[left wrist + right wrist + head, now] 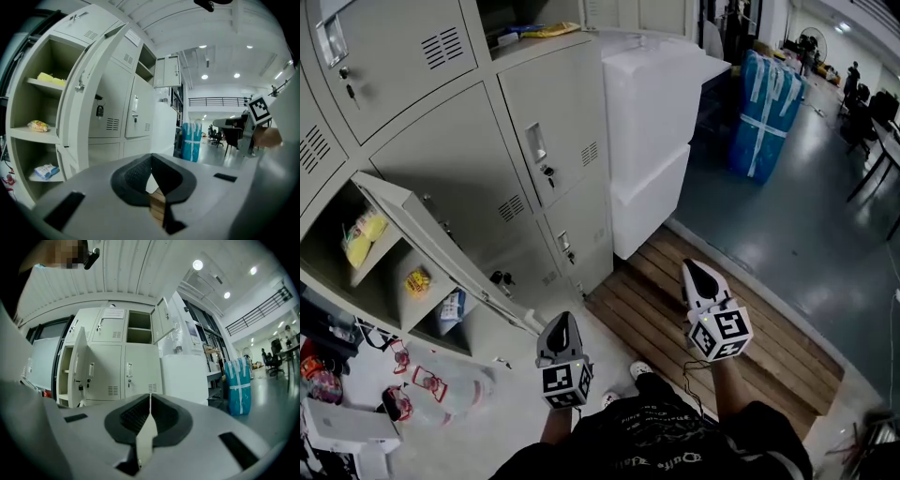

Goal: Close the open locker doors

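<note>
though the head view takes in most of the locker bank, the frame edge cuts off its top row. the upper open compartment shows only its floor, with something yellow lying on it. its upper door is seen only in the gripper views, swung out to the right. packets on the shelves of the lower open locker are too small to name (one yellow, one blue and white). clutter on the floor at lower left is partly cut off, contents unclear.

lower open door: swung wide, free edge toward the person. left gripper: in the head view its tip sits just beside that free edge. in the left gripper view the door stands ahead and to the left of the jaws, apart from them. jaws clenched tip to tip, nothing between.

right gripper: over the wooden pallet, well apart from the door. jaws pressed together, empty. in the right gripper view the door lies far left of the jaws.
</note>
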Tool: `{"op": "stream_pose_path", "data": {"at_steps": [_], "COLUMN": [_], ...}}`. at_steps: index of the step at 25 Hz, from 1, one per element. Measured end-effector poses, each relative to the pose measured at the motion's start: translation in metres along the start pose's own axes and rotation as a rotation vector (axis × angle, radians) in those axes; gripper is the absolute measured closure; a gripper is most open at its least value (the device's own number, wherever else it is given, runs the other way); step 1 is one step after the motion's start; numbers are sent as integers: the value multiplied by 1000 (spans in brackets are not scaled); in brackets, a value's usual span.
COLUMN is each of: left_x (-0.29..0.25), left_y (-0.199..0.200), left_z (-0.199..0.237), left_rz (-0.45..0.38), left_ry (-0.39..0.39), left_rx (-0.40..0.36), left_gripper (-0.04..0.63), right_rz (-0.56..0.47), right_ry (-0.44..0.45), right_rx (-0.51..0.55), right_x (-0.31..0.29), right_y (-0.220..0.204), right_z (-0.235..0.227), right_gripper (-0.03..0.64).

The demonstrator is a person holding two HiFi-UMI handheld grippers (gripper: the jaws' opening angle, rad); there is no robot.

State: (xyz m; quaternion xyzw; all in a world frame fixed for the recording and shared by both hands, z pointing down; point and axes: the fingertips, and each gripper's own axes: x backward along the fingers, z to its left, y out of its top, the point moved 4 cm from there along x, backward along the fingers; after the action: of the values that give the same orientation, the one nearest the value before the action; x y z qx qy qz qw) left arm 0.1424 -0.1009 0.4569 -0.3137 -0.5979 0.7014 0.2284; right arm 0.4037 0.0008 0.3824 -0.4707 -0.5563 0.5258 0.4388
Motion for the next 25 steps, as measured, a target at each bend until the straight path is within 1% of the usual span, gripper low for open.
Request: {"op": "stream_pose_path", "data": {"at_steps": [4,8,9,10,11,13,18,22,25], "left_x": [-17,-31,-35,-39,-43,-50,-61,-70,-75], "left_y": [1,4,6,7,8,13,19,24,23], "left_z": [-6,-11,-13,-14,-15,-17,-14,-15,-17], "left_rz": [35,50,49,48,46,38,33,36,44], "left_ry": [-8,10,9,7,8,16,60,89,106], "left_rx": [9,37,38,34,30,32,35,48,57], "left_gripper": [588,588,588,588,588,588,588,588,588], "right_rz": [8,-17,-26,-33,-40,-67,-176,-241,-277], "right_ry": [22,62,80,99,116,138,149,148,149], "right_rx": [-24,7,17,26,29,20,13,59,86], "right_x": [-23,-50,-57,-63,-70,-83,-110,-134,-151], "right_y": [13,45,57,68,80,104,172,223,253], "right_z": [-14,-32,-37,-43,-49,-63,-96,-113,-124], "right_gripper": [611,604,580,523,486,485,485,485,485]}}
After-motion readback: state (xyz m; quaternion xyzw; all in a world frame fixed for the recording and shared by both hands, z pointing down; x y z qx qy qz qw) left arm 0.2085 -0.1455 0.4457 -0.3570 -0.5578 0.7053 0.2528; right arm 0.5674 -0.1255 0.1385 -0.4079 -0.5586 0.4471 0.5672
